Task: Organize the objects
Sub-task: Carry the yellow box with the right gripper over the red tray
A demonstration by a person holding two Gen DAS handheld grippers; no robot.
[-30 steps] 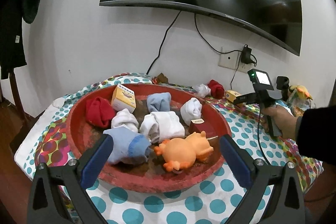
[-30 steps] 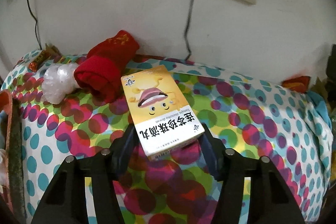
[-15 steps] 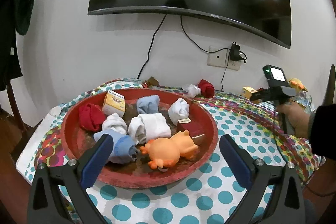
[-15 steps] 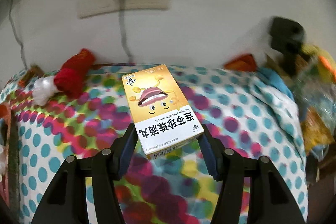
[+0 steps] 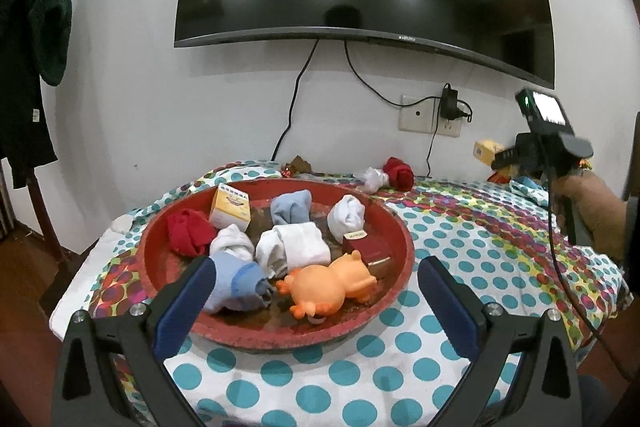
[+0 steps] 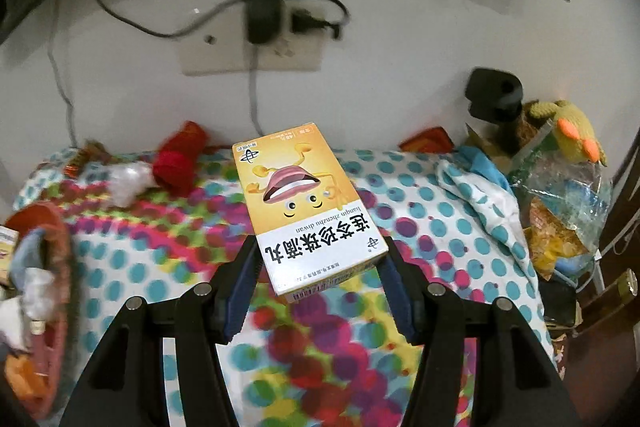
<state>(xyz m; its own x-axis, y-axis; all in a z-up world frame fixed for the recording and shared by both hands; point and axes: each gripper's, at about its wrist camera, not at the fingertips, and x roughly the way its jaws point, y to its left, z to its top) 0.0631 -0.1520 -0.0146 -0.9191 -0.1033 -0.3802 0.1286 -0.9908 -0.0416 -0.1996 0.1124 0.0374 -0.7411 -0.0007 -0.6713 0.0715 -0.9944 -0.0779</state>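
Polka-dot tablecloth (image 5: 460, 247) under a wall TV; red tray (image 5: 400, 227) already crowded with socks, a box and an orange toy (image 5: 328, 287). Right gripper (image 6: 318, 267) clamps the yellow box (image 6: 300, 203) by its near end, clear of the cloth; left gripper (image 5: 316, 299) hangs wide and empty before the tray. Risk: the end-held box may pivot or slip; little bare tray floor remains, and the red sock (image 6: 176, 163) and plastic wrap (image 6: 124, 179) lie beside the route.

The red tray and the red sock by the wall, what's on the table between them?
In the left wrist view, only bare dotted tablecloth lies between the red tray and the red sock; a crumpled clear plastic wrapper sits beside the sock.
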